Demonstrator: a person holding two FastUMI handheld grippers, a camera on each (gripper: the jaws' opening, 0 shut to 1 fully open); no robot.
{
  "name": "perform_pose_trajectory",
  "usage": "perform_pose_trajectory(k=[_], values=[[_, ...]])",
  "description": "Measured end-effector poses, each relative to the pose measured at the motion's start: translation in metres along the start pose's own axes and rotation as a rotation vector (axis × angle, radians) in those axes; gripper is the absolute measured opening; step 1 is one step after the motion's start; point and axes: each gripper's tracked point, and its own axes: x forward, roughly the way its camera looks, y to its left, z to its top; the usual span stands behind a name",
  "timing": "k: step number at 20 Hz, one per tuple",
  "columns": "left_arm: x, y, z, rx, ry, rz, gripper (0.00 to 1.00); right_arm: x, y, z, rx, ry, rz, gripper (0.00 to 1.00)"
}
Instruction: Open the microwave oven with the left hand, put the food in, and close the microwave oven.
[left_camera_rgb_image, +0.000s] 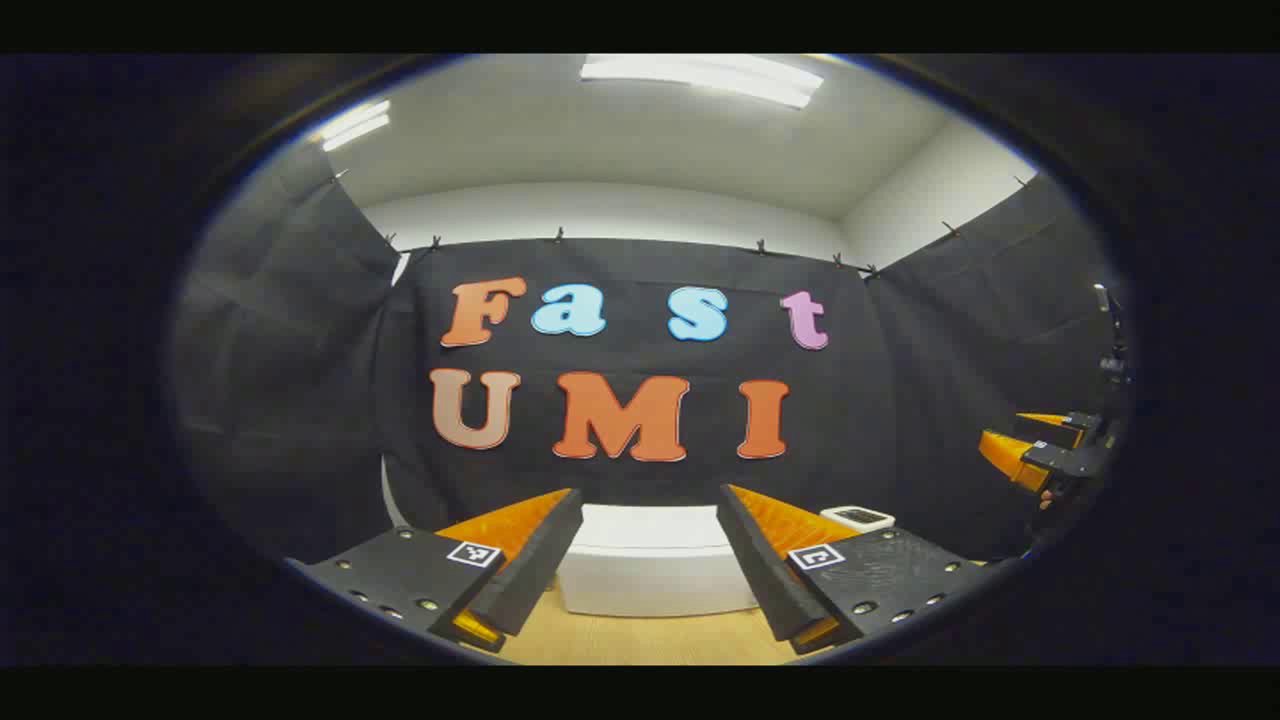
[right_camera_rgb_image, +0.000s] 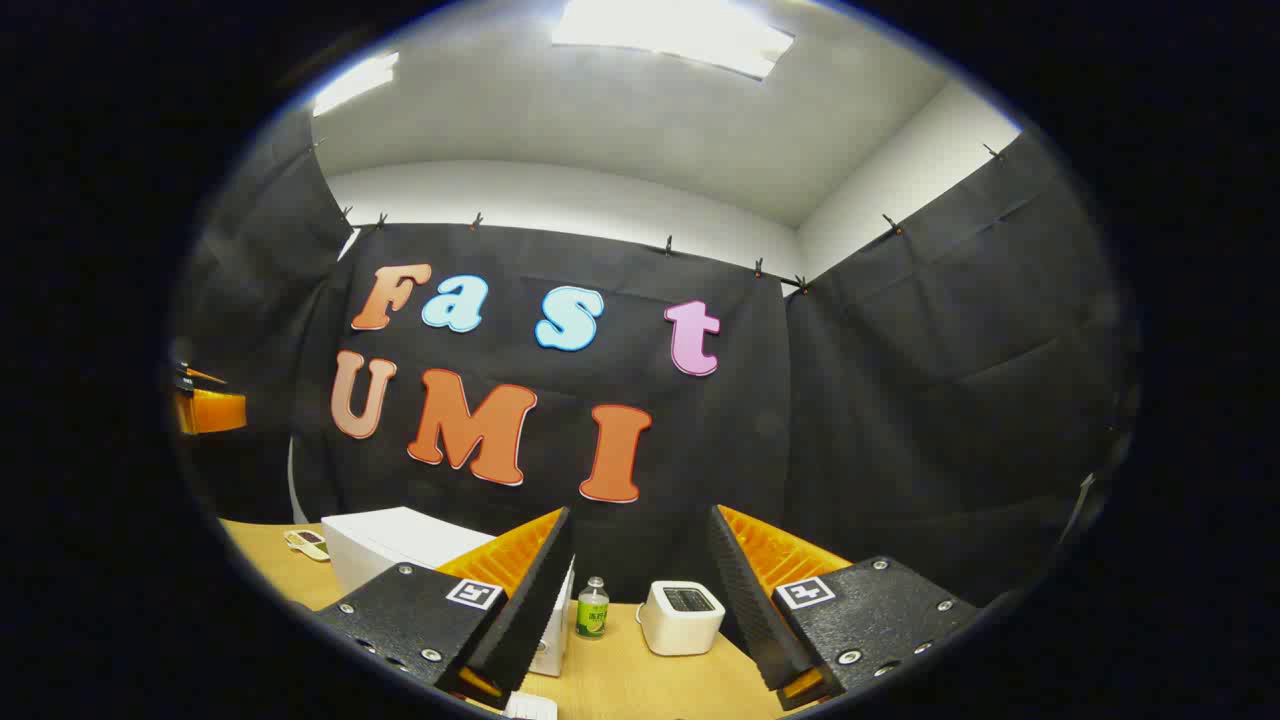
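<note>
Low in the middle of the left gripper view, the microwave oven (left_camera_rgb_image: 652, 565) sits as a white box on the wooden table (left_camera_rgb_image: 655, 640), framed between the spread fingers of the left gripper (left_camera_rgb_image: 650, 580). Those fingers stand wide apart and carry nothing. At the right edge of that same view the right gripper (left_camera_rgb_image: 1040, 455) hangs in the air, well away from the oven.

From the right gripper view, the oven (right_camera_rgb_image: 400, 545) lies at the lower left, partly behind that gripper's own near finger. This gripper (right_camera_rgb_image: 640, 600) is also open wide and empty. Between its fingers, farther back on the table (right_camera_rgb_image: 640, 680), stand a small green bottle (right_camera_rgb_image: 592, 608) and a small white boxy appliance (right_camera_rgb_image: 682, 616). A flat little object (right_camera_rgb_image: 306, 542) lies near the oven at the far left. Which of these, if any, is the food I cannot tell.

As I judge it, nothing has begun: the oven door looks closed and both tools hover well above the table. To open it well, the left gripper should drop level with the door, find the handle or free edge, which is not discernible from here, close squarely on it, and pull along the door's arc rather than straight back, so the light oven does not slide.
</note>
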Motion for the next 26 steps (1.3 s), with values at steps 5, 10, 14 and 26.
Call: perform_pose_trajectory(k=[5,10,14,26], values=[[0.003,-0.001,0.005,0.026,-0.002,0.013,0.9,0.003,-0.002,0.005,0.015,-0.029,0.031,0.84],[0.007,-0.006,0.005,0.013,-0.001,0.011,0.88,0.008,-0.014,-0.004,0.078,0.026,0.018,0.84],[0.007,-0.011,-0.004,0.008,0.019,0.004,0.91,0.007,-0.015,-0.005,0.111,0.039,0.04,0.84],[0.017,-0.005,-0.007,0.007,0.019,0.039,0.88,0.013,-0.022,-0.011,0.131,0.048,0.063,0.88]])
